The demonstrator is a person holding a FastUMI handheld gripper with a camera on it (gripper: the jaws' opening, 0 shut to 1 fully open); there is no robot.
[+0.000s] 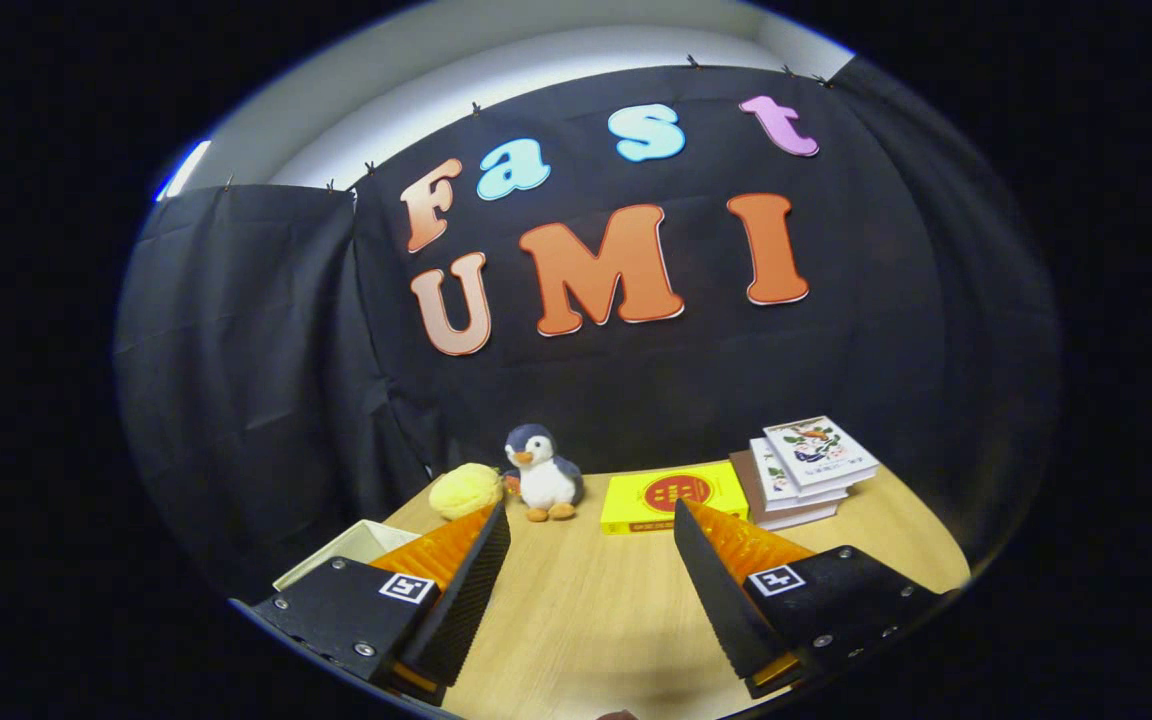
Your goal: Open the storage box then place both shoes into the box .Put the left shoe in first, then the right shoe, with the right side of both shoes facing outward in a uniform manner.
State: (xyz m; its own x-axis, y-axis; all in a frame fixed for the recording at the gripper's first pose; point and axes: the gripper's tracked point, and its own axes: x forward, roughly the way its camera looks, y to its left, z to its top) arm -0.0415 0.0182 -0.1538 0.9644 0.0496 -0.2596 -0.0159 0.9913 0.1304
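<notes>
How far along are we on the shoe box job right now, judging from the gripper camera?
Nothing looks done yet. The gripper is open, holding nothing, fingers spread above bare table. Ahead of them sit a plush penguin, a yellow fluffy ball, a yellow box and a stack of books; a white container lies beside one finger. Opening the storage box and placing both shoes is all left.

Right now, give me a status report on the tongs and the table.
Tongs open, holding nothing. White storage box just beside one finger. Penguin toy, yellow box, book stack beyond the fingers.
</notes>
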